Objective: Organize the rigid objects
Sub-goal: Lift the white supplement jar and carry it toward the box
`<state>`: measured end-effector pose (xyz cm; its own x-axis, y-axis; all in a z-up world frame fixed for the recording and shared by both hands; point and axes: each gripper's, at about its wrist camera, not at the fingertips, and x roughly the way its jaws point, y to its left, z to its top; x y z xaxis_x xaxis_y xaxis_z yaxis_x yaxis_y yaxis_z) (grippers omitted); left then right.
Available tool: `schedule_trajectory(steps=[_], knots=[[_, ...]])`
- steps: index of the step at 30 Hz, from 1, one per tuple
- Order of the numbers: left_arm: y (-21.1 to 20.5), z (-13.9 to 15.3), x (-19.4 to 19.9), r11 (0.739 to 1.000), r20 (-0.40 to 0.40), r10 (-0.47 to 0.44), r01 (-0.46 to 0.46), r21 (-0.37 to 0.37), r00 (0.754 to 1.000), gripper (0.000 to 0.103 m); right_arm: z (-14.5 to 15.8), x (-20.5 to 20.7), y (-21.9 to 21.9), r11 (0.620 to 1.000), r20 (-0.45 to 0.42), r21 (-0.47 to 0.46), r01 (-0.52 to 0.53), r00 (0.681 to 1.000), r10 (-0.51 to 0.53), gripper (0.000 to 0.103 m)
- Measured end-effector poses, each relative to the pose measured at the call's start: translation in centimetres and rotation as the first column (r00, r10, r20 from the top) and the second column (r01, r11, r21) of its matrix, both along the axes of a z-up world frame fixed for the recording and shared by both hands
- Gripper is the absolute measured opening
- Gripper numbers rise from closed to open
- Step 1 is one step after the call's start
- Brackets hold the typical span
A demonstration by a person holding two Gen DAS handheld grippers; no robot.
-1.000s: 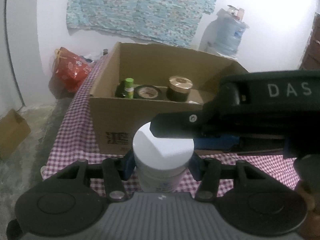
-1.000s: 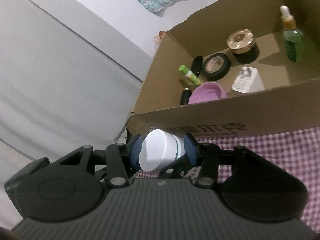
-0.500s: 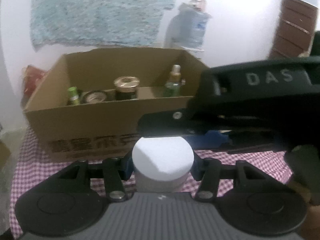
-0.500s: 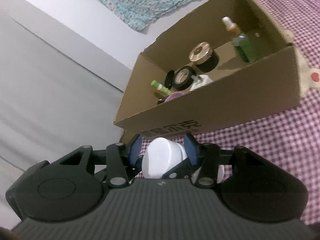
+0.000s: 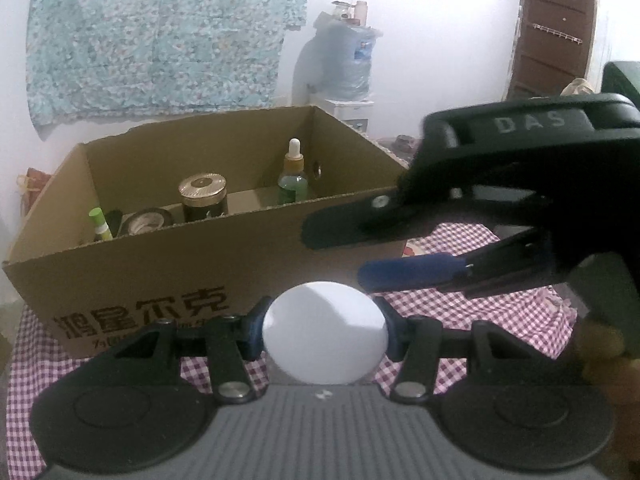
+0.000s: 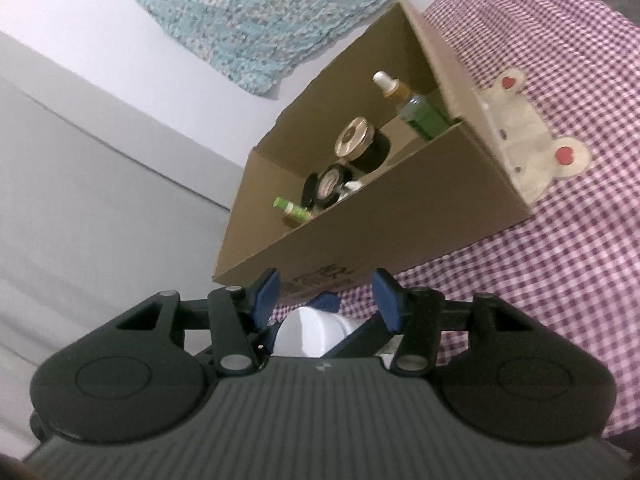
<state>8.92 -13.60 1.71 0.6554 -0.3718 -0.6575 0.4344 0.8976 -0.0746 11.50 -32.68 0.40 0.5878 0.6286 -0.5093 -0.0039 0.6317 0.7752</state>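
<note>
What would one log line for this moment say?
left gripper: shut on white jar | right gripper: open, off jar | cardboard box: ahead

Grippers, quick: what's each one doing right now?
Left gripper: shut on the white jar.
Right gripper: open, holding nothing; the jar sits below its fingers.

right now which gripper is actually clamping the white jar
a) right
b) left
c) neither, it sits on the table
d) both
b: the left gripper has its blue pads pressed against both sides of the white jar, while the right gripper stands open, its pads apart and off the jar.
</note>
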Motion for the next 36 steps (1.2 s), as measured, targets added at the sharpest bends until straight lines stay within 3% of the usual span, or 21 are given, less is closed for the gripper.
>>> schedule_trajectory(steps=[5,9,16,22,26,28,36], knots=[[-0.2,0.1,-0.1,1.0,0.017,-0.014,0.014,0.0,1.0,0.065,-0.2,-0.1,-0.6,1.0,0.001,0.008,0.012,1.0,-0.012,0.057],[0.0,0.4,-0.6,1.0,0.031,-0.028,0.028,-0.004,0.999,0.08,-0.3,-0.2,-1.0,1.0,0.004,0.014,0.018,1.0,-0.018,0.059],[0.5,0.7,-2.1,0.998,0.044,-0.061,0.06,0.011,0.997,0.087,0.6,-1.0,-0.6,1.0,0.024,-0.009,-0.013,1.0,0.014,0.069],[0.7,-0.5,-1.5,0.999,-0.02,-0.036,0.036,0.004,0.999,0.082,-0.1,-1.7,0.5,0.999,0.008,-0.023,-0.035,0.999,0.035,0.069],[0.8,-1.0,-0.8,1.0,-0.043,-0.013,0.013,-0.002,0.999,0.062,-0.6,-1.9,1.4,0.998,-0.008,-0.028,-0.055,0.998,0.054,0.069],[0.9,-1.2,-0.5,1.0,-0.054,-0.012,0.012,-0.014,0.998,0.057,-0.7,-2.0,1.7,0.998,-0.011,-0.033,-0.061,0.998,0.061,0.069],[0.1,-1.1,-0.5,1.0,-0.02,-0.028,0.028,-0.004,0.999,0.054,-0.4,-1.8,1.2,0.998,0.007,-0.055,-0.039,0.999,0.039,0.062]])
